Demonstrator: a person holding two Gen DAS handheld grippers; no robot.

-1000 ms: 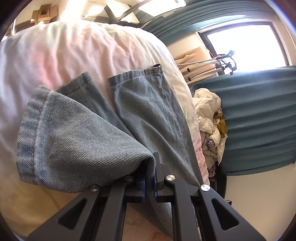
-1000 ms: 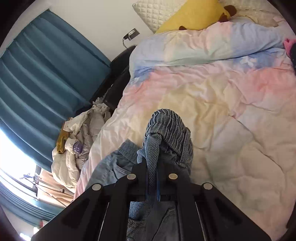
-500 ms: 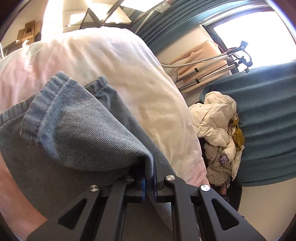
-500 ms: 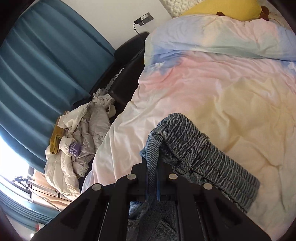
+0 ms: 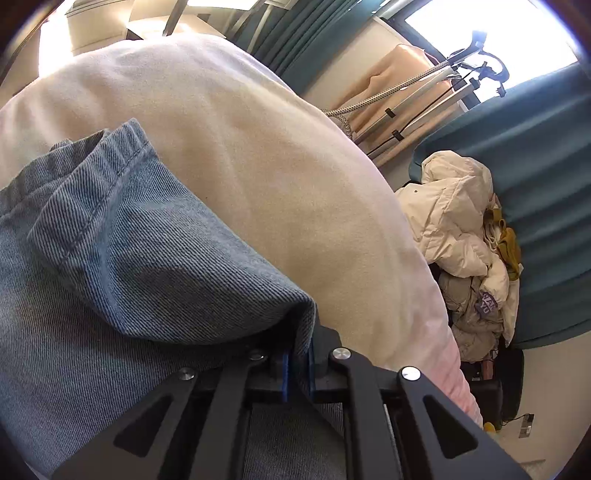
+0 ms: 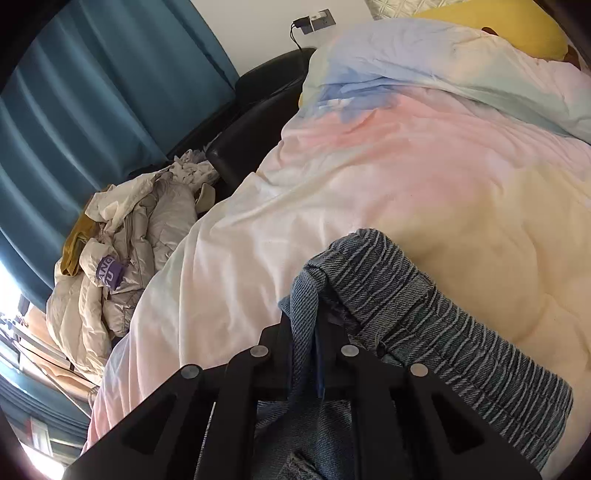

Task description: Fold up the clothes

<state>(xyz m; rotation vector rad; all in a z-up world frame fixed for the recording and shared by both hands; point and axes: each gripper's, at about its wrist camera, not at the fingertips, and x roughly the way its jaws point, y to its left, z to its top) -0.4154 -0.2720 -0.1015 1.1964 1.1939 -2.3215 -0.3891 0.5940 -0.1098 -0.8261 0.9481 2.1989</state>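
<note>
Two tongs, both on one pair of blue denim jeans (image 5: 122, 266) lying on the bed; left tongs (image 5: 300, 354) have a fold of the hemmed leg end between the blue pads, jaws just beginning to part, cloth still pinched between them; stitched hem (image 5: 110, 173) curls up and away to the left in the left wrist view, more denim flat beneath it; right tongs (image 6: 309, 354) have a bunched fold of the gathered elastic waistband (image 6: 424, 314) between the jaws, these also starting to part with cloth still caught; waistband runs off to the right over the duvet, a pocket edge showing under the tongs at lower frame.

Bed surface: pastel duvet (image 6: 424, 155), cream and pink near the jeans, blue toward the far end; yellow pillow (image 6: 509, 29) at the head, partly cut by the frame edge.

Beside the bed, on the window side: heap of cream padded jackets (image 6: 122, 258) with a purple label, a mustard garment tucked in at its edge; dark leather seat (image 6: 255, 110) just behind the heap; teal curtains (image 6: 92, 110) behind both; wall socket (image 6: 314, 20) with a plug above the seat.

Left wrist view also shows a stand with a braided hose (image 5: 424, 92) near the bright window (image 5: 491, 33).
</note>
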